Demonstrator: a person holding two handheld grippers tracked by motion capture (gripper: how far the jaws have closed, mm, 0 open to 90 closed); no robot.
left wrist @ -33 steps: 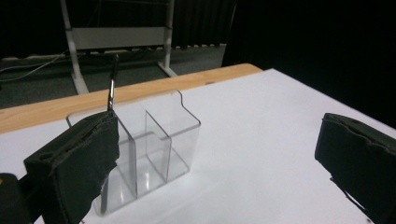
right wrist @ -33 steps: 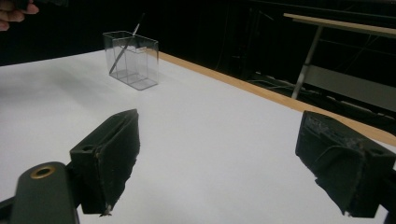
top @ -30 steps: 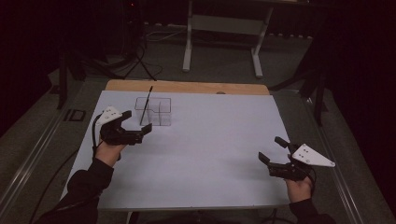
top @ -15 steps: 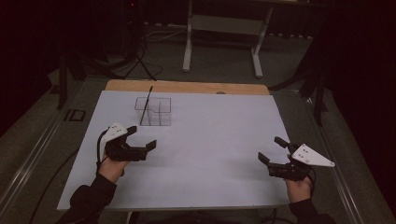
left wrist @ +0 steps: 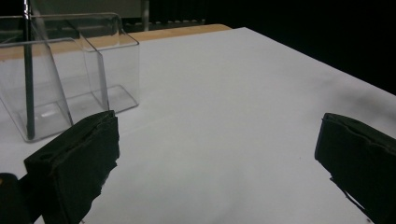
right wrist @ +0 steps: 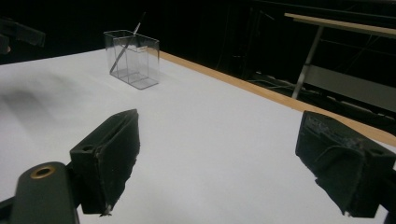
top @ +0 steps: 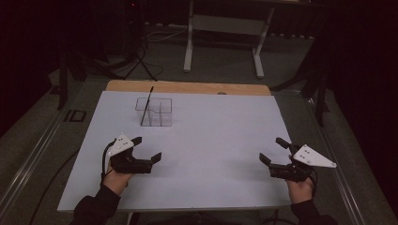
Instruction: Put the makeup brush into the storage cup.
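Tongs: my left gripper (top: 146, 149) and right gripper (top: 273, 152) gape wide, holding nothing.
Stick (top: 146, 106): thin, probably light; pinch mid-shaft.
Box (top: 159, 112): clear, likely slippery, tips easily.

Left gripper (top: 149, 148) is held low over the near-left part of the bench (top: 211, 131); jaws stand wide apart with nothing between them, and point toward the far right; the grey three-cornered plate sits on top, tilted; a black cable loops from its rear. Left hand (top: 116, 177) grips it from behind, dark sleeve entering from the bottom edge. Right gripper (top: 273, 151) is held low over the near-right part of the bench; jaws spread wide, empty, pointing toward the far left; its grey plate juts to the right. Right hand (top: 300, 187) holds it from below and behind; the two grippers are well apart.
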